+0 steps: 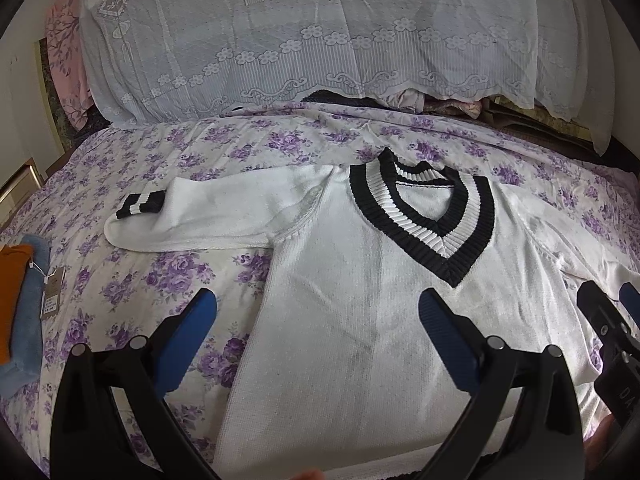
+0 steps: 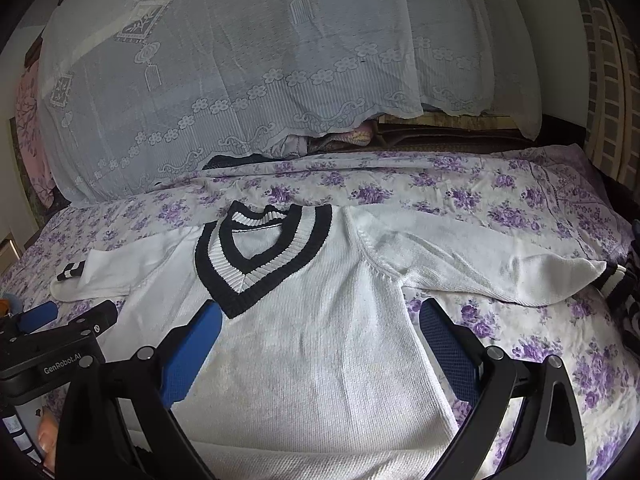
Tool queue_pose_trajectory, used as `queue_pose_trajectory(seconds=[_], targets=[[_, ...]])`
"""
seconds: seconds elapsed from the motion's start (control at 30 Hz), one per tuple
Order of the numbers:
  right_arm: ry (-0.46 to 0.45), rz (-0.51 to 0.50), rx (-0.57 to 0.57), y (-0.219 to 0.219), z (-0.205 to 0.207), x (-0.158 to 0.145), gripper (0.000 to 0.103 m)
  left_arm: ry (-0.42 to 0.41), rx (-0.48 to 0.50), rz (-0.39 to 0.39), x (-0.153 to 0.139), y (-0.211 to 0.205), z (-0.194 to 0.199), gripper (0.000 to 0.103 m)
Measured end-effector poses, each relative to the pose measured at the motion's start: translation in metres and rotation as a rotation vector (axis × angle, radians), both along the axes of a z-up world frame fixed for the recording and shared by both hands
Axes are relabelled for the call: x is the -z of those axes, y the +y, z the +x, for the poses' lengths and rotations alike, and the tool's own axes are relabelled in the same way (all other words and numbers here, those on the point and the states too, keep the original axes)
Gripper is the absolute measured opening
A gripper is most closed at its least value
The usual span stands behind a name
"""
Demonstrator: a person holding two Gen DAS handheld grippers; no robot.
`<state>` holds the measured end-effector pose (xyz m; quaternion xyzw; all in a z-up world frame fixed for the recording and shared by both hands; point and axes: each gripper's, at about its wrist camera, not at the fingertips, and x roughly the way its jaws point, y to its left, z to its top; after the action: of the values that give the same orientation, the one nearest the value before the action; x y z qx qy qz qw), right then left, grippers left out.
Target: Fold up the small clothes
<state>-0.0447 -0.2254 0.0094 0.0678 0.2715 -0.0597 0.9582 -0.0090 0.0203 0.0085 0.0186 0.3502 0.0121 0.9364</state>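
A small white knit sweater with a black-and-white striped V-neck collar lies flat, front up, on the floral bedsheet. Both sleeves are spread outward. The left sleeve ends in a striped cuff; the right sleeve reaches a striped cuff. My left gripper hovers open above the sweater's left body edge. My right gripper hovers open over the chest, below the collar. Nothing is between either pair of blue fingers. Each gripper shows at the other view's edge.
A lace-covered pile rises behind the sheet. Folded orange and blue clothes with a hang tag lie at the left. A striped garment sits at the right edge. Bare sheet lies around the sweater.
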Motion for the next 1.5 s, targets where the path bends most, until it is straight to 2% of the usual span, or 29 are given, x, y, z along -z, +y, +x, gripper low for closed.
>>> queue_pose_trajectory(seconds=[1.5], targets=[[-0.002,0.004,-0.002,-0.0021,-0.0009,0.0006,0.099,0.017,-0.003,-0.006,0.0046,0.0004,0.0006,0.098]])
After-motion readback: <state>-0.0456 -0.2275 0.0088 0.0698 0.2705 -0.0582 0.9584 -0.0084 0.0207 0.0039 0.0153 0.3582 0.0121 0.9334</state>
